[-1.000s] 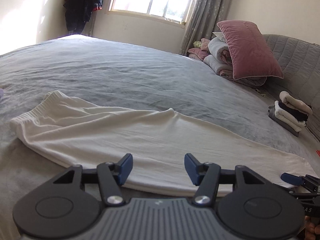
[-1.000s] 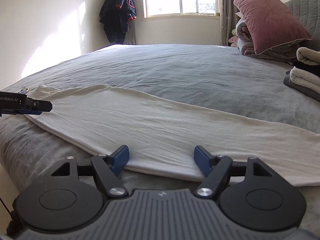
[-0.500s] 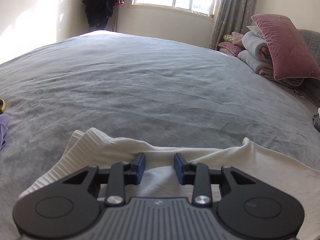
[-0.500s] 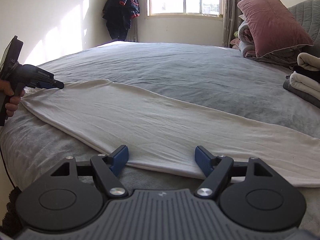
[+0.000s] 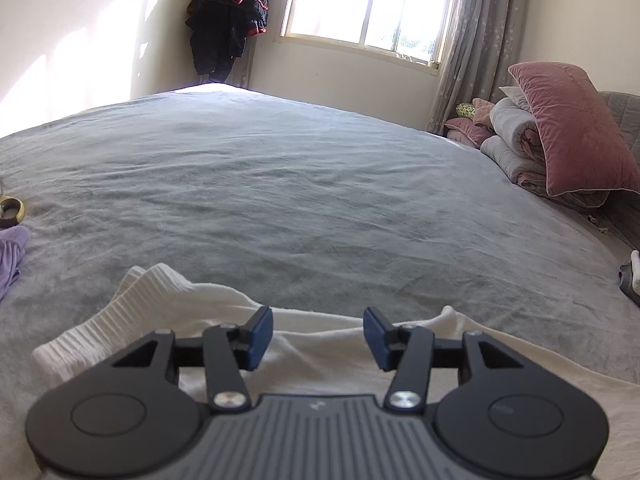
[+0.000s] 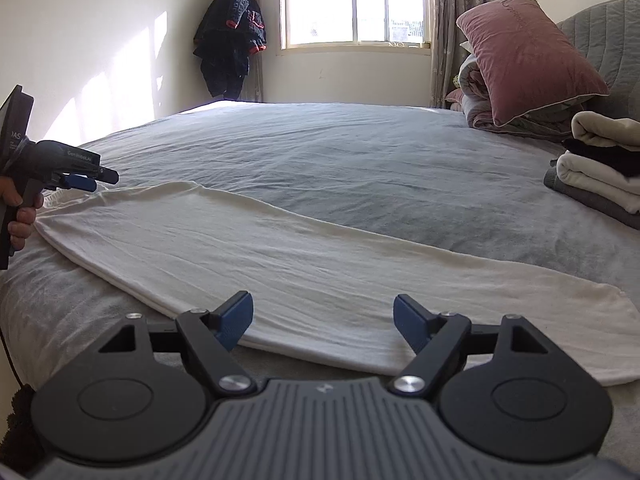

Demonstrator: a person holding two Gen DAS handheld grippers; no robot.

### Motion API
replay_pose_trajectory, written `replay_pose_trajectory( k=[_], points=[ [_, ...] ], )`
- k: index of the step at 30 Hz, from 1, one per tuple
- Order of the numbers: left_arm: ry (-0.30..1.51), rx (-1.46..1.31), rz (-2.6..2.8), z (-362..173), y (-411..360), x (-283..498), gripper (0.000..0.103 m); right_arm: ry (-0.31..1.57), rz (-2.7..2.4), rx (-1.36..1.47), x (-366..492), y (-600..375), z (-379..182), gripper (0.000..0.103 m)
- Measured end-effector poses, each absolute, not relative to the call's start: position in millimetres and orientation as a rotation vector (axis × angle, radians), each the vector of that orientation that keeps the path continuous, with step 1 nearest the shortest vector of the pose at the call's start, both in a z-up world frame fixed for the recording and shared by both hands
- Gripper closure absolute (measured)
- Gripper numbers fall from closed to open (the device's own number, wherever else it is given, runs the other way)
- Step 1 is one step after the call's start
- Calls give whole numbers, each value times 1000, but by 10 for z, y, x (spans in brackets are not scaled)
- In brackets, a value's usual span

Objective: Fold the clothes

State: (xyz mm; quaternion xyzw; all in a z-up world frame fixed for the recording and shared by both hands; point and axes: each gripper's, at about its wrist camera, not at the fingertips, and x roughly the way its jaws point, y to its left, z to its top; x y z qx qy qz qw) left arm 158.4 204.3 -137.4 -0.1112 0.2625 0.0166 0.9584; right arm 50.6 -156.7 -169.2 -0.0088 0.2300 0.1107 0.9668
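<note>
A long white garment (image 6: 320,248) lies flat across the grey bed (image 6: 360,160), running from left to right. Its ribbed end (image 5: 132,308) is bunched a little in front of my left gripper (image 5: 318,334). That gripper's jaws are opening, and the cloth lies under and between the blue pads (image 5: 260,336) without being pinched. In the right wrist view the left gripper (image 6: 86,180) hovers over the garment's left end, held by a hand (image 6: 20,216). My right gripper (image 6: 323,318) stands open over the garment's near edge, right of the middle.
A stack of folded clothes (image 6: 600,160) sits at the right of the bed, below a pink pillow (image 6: 528,56) on rolled bedding. A purple cloth (image 5: 10,256) and a brass-coloured ring (image 5: 10,212) lie at the left. A dark coat (image 5: 228,16) hangs beside the window.
My left gripper moved to the garment's ribbed end, narrowed its jaws there, then spread them again; the cloth edge is now slightly bunched. The right gripper stayed put.
</note>
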Motion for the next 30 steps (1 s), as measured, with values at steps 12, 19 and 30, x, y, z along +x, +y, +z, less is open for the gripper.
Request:
replay_pose_trajectory(
  k=[12, 19, 30],
  points=[
    [477, -253, -74, -1404, 691, 1016, 42, 430, 60, -9, 530, -2325, -1743, 21],
    [528, -114, -162, -1633, 5, 949, 39, 473, 45, -16, 548, -2616, -1860, 14],
    [527, -64, -168, -1732, -523, 737, 33, 439, -42, 10, 244, -3024, -1925, 8]
  ],
)
